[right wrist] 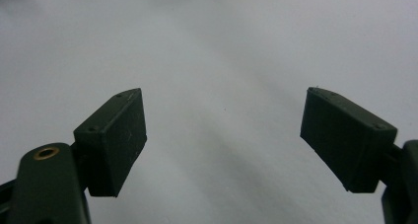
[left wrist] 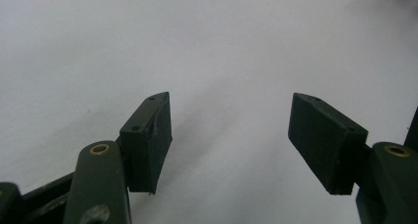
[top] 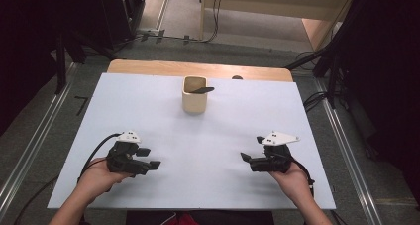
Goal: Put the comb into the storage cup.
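Observation:
A cream cup [top: 194, 94] stands upright toward the back middle of the white table [top: 163, 121], with a dark flat piece [top: 203, 90] poking out over its rim. My left gripper [top: 150, 158] rests low at the front left, held in a hand, jaws pointing right. My right gripper [top: 251, 149] sits at the front right, jaws pointing left. Both are far from the cup. In the left gripper view my left gripper [left wrist: 230, 135] stands open over bare white surface. The right gripper view has my right gripper [right wrist: 224, 137] open as well, nothing between its jaws.
The white sheet covers a wooden tabletop whose back edge [top: 198, 69] shows. Metal floor rails [top: 29, 140] run along both sides of the table. Dark stands and cables [top: 322, 66] crowd the back corners. A wide stretch of white surface lies between the two grippers.

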Demonstrator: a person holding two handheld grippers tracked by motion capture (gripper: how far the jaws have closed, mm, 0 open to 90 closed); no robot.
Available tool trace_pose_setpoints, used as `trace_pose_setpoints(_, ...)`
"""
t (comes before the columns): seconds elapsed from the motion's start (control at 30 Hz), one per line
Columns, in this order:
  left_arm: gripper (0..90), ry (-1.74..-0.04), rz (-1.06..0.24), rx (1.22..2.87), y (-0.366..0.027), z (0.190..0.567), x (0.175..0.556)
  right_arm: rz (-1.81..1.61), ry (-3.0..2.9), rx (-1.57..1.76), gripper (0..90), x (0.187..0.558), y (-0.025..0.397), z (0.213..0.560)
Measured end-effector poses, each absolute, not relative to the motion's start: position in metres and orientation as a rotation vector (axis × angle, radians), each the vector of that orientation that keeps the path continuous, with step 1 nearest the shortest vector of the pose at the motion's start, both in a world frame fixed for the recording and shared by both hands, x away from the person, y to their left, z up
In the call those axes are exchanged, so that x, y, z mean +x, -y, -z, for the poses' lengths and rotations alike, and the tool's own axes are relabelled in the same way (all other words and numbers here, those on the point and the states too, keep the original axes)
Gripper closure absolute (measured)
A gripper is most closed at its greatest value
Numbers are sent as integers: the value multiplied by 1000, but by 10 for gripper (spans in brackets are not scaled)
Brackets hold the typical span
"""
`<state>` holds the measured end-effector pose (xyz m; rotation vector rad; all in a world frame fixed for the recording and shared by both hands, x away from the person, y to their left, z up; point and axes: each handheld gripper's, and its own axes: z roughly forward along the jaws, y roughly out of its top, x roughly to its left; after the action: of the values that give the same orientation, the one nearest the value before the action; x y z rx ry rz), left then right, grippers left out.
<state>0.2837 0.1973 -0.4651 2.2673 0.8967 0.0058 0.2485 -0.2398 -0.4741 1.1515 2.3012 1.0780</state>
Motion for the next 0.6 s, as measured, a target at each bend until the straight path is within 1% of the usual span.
trace_pose_setpoints(0.6,341,-902,-21,2244,-202,465,280,-1040,-2317,1214,160,233,268,482)
